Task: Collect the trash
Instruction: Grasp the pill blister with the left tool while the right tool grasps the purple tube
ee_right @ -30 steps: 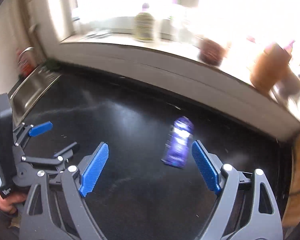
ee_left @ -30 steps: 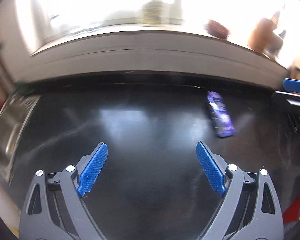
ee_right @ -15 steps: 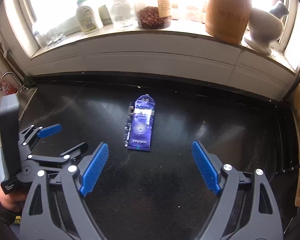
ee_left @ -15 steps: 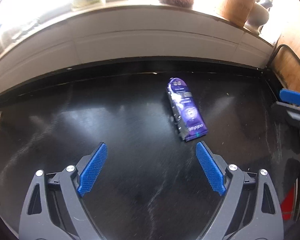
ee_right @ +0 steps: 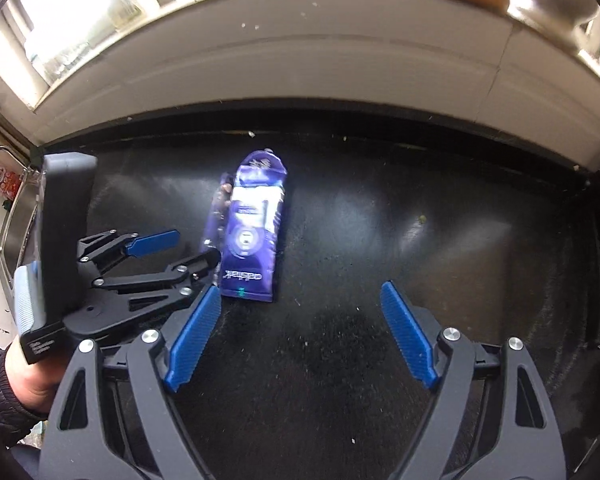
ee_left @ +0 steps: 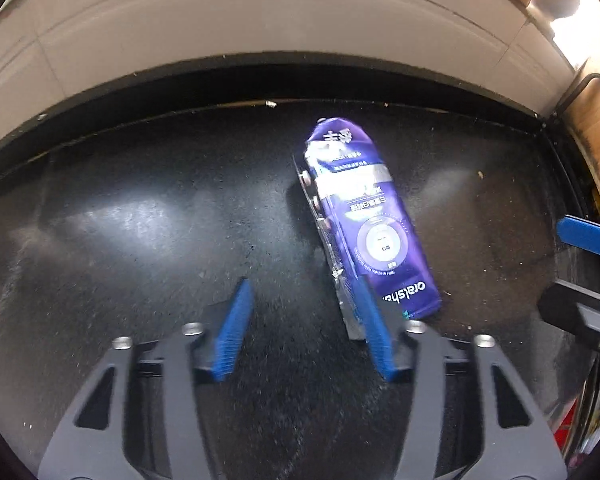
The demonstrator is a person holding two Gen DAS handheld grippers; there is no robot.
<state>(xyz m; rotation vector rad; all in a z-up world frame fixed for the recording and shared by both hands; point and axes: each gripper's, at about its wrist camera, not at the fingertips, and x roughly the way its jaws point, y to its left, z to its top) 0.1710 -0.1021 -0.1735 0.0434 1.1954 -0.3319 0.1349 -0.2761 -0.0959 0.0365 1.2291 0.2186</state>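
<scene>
Purple packaging (ee_left: 364, 216), the one piece of trash in sight, lies flat on the black counter (ee_left: 140, 220) in my left wrist view, running from about twelve o'clock down towards four, just short of the white sill (ee_left: 260, 20). It looms much larger than half a second ago, so I have come down close. My left gripper (ee_left: 304, 324) has just been closing: its jaws stand half-narrowed with only bare counter between them, and the right-hand pad (ee_left: 374, 336) overlaps the packet's near left edge. Nothing is grasped yet.

From my right wrist view, the packaging (ee_right: 252, 228) sits at eleven o'clock, outside my right gripper (ee_right: 300, 332), which hangs released and wide over empty counter. My left gripper (ee_right: 184, 252) reaches in from nine o'clock, fingertips beside the packet's left edge. I judge the left jaws need shifting over the packet before pinching, or they will shut on nothing.
</scene>
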